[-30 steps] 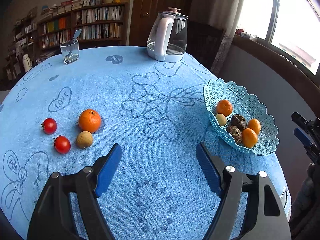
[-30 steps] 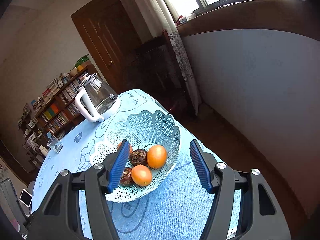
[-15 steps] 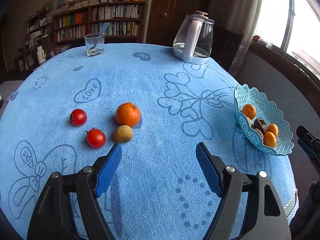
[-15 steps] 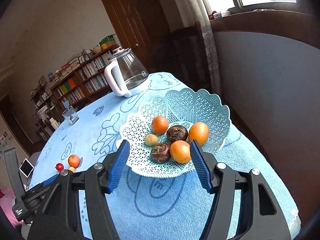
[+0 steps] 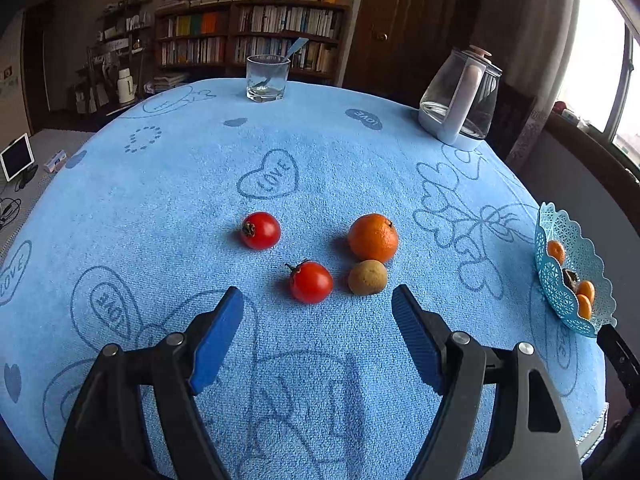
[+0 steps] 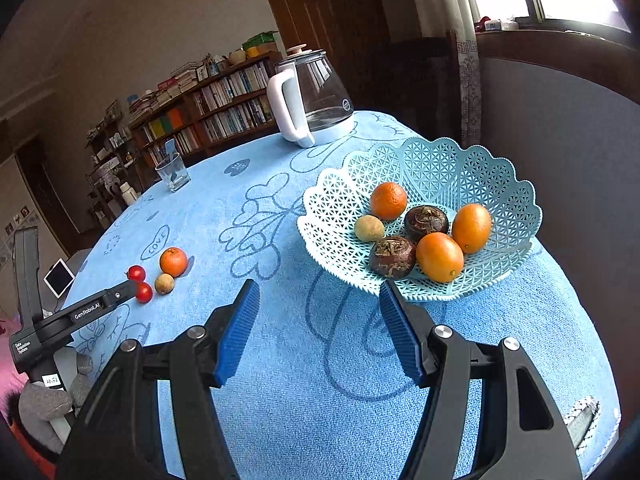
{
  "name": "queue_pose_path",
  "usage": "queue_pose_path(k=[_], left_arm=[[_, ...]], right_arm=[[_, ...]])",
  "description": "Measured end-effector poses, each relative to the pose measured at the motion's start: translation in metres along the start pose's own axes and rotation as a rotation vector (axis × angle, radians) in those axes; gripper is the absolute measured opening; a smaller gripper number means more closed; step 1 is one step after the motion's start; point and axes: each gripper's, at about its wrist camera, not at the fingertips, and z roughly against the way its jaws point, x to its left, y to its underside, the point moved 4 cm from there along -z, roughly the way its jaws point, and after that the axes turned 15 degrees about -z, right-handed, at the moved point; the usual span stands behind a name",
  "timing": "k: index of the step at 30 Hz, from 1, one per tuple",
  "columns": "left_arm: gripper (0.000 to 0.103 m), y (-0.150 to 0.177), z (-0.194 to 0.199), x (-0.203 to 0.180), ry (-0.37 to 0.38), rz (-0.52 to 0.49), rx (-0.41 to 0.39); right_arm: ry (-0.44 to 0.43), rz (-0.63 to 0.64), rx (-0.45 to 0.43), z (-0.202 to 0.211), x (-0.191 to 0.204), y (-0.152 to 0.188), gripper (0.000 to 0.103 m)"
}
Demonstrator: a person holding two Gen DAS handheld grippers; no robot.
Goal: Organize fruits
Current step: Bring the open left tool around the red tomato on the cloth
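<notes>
our left claw (image 5: 318,300) now nearer the loose tomato (image 5: 311,282), both claws released w/ nothing between; basket (image 6: 440,164) holds oranges (image 6: 439,257), 2 dark fruits.

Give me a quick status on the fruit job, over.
Left gripper and right gripper open, empty. Two tomatoes, orange, small brown fruit loose on the cloth; basket holds six. Path clear.

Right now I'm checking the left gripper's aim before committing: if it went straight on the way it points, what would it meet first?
Most likely the nearer tomato, just ahead of the open left gripper and nearly centred between its fingers; the small tan fruit sits just right of that line. Depth is uncertain.
</notes>
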Motion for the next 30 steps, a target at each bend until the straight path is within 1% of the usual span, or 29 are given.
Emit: queue_pose_path(k=[3,9,13,17,20,25,26,28,30], left_arm=[[0.076,0.001,-0.003,0.007,-0.010,0.010,0.002],[0.076,-0.001,-0.014,0.008,-0.020,-0.014,0.014],[0.069,-0.004,-0.025,0.008,-0.021,-0.026,0.035],[0.066,-0.007,-0.034,0.009,-0.031,-0.035,0.045],[0.061,-0.008,-0.039,0.008,-0.034,-0.040,0.056],[0.047,-0.006,-0.047,0.007,-0.048,-0.051,0.086],[0.046,-0.007,-0.047,0.007,-0.048,-0.054,0.084],[0.039,-0.006,-0.045,0.005,-0.043,-0.063,0.074],[0.037,-0.006,-0.042,0.004,-0.047,-0.070,0.059]], right_arm=[[-0.004,0.012,0.017,-0.003,0.003,0.004,0.064],[-0.005,0.015,0.033,-0.006,0.002,0.005,0.064],[-0.004,0.014,0.041,-0.008,0.002,0.006,0.064],[-0.003,0.016,0.047,-0.009,0.002,0.007,0.064],[-0.001,0.019,0.051,-0.011,0.002,0.008,0.064],[0.005,0.018,0.061,-0.013,0.001,0.010,0.064],[0.006,0.018,0.062,-0.014,0.001,0.010,0.064],[0.009,0.019,0.063,-0.014,0.002,0.011,0.064],[0.011,0.022,0.064,-0.015,0.002,0.012,0.064]])
